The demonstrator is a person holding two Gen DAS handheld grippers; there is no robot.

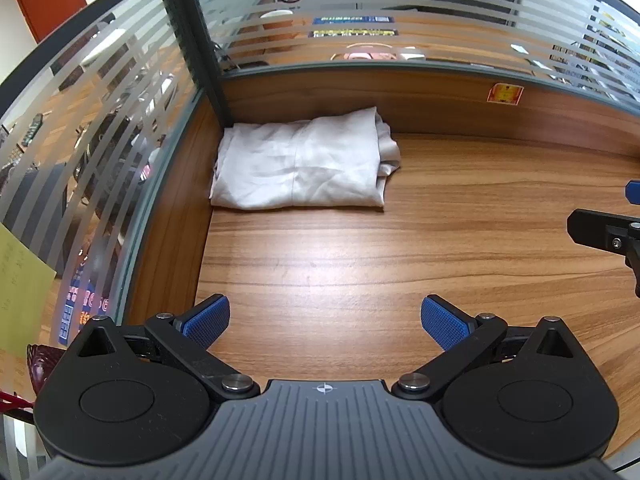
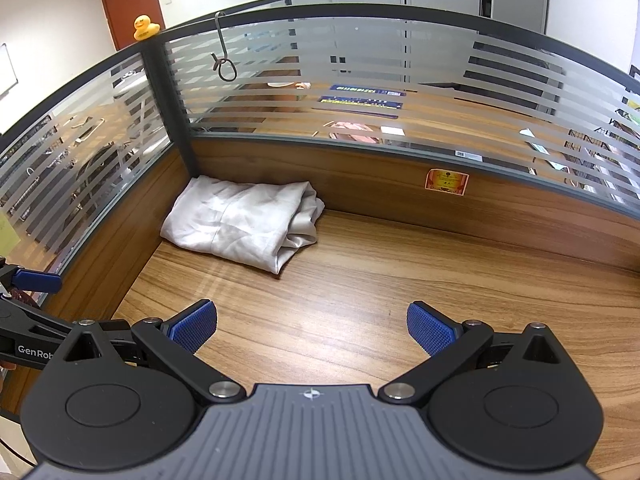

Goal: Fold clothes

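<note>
A folded white garment (image 1: 300, 162) lies flat in the far left corner of the wooden desk (image 1: 400, 248), against the partition; it also shows in the right wrist view (image 2: 240, 222). My left gripper (image 1: 325, 322) is open and empty, above bare desk well short of the garment. My right gripper (image 2: 312, 328) is open and empty, also above bare desk in front of the garment. Part of the right gripper (image 1: 608, 232) shows at the right edge of the left wrist view, and part of the left gripper (image 2: 28, 320) at the left edge of the right wrist view.
Striped glass partitions (image 2: 360, 92) on wood panels wall the desk at the back and left. A metal hook (image 2: 224, 60) hangs on the back partition and a yellow rubber duck (image 2: 145, 27) sits on its corner post. A red sticker (image 2: 446, 182) is on the back panel.
</note>
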